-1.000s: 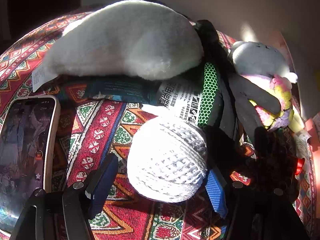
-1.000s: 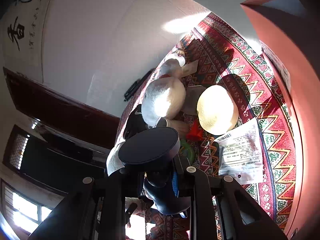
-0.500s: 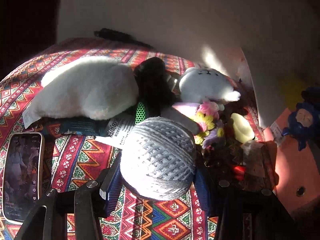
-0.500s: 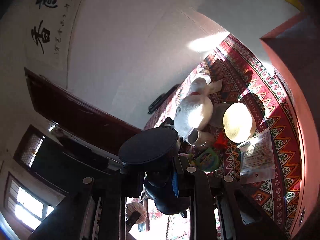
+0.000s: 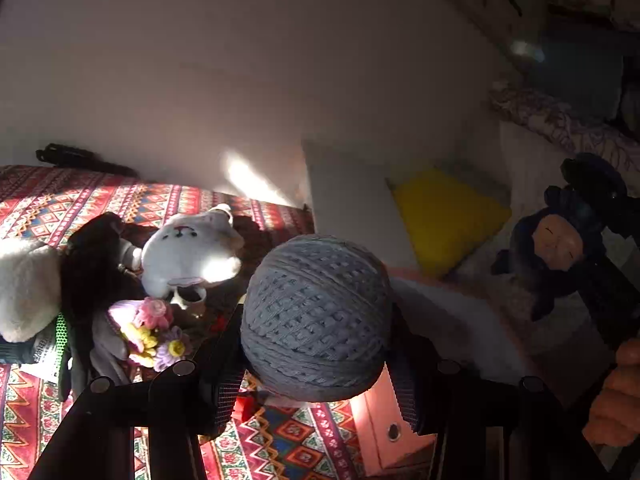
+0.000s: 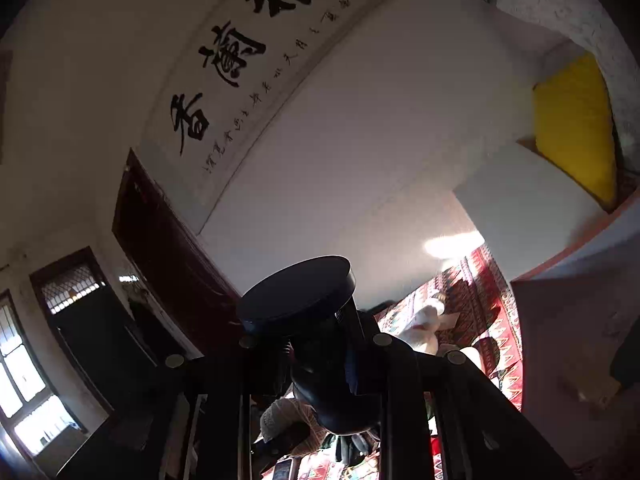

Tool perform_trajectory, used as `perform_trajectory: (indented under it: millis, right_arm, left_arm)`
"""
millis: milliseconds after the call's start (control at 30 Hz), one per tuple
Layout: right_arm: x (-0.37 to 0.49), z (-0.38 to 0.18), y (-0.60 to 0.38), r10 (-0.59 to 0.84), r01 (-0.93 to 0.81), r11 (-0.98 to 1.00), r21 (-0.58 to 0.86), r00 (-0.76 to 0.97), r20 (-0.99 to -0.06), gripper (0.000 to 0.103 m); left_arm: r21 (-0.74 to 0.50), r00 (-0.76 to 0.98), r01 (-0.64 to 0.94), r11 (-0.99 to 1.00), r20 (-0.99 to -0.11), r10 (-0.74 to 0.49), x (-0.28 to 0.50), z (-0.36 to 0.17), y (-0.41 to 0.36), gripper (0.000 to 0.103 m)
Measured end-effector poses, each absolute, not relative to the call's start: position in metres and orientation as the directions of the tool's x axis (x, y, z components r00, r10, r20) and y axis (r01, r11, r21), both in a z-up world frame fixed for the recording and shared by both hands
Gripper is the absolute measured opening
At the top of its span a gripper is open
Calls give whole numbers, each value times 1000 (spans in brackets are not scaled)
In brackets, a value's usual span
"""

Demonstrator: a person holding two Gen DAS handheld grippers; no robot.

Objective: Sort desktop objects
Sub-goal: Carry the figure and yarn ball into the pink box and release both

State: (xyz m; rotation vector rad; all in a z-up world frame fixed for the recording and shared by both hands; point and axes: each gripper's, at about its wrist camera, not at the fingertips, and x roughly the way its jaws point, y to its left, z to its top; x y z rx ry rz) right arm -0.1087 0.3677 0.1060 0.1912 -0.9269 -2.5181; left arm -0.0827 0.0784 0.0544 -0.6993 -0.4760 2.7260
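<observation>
A grey yarn ball (image 5: 316, 316) is pinched between the left gripper's (image 5: 316, 364) jaws above the patterned cloth (image 5: 280, 444); a dark blue toy (image 6: 320, 344) is clamped by the right gripper (image 6: 316, 364).

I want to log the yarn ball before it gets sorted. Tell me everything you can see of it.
The yarn ball is round, pale grey, wound from thick cord in a criss-cross weave, tidy with no loose end showing. It is in shade. The left gripper is shut on it, one finger pressing each side, holding it in the air above the patterned cloth and the pink box. Nothing else touches it.
</observation>
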Motion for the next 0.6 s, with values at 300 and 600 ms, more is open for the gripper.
perform_trajectory:
  millis: [300, 600]
  right_arm:
    - [-64, 116, 432, -289, 257, -719, 645, -956, 59, 23]
    - [-71, 81, 505, -66, 12, -714, 700, -997, -49, 23]
  left_arm:
    - [-343, -771, -417, -841, -355, 528, -97, 91, 189, 54]
    - [-323, -683, -507, -799, -415, 601, -132, 83, 277, 54]
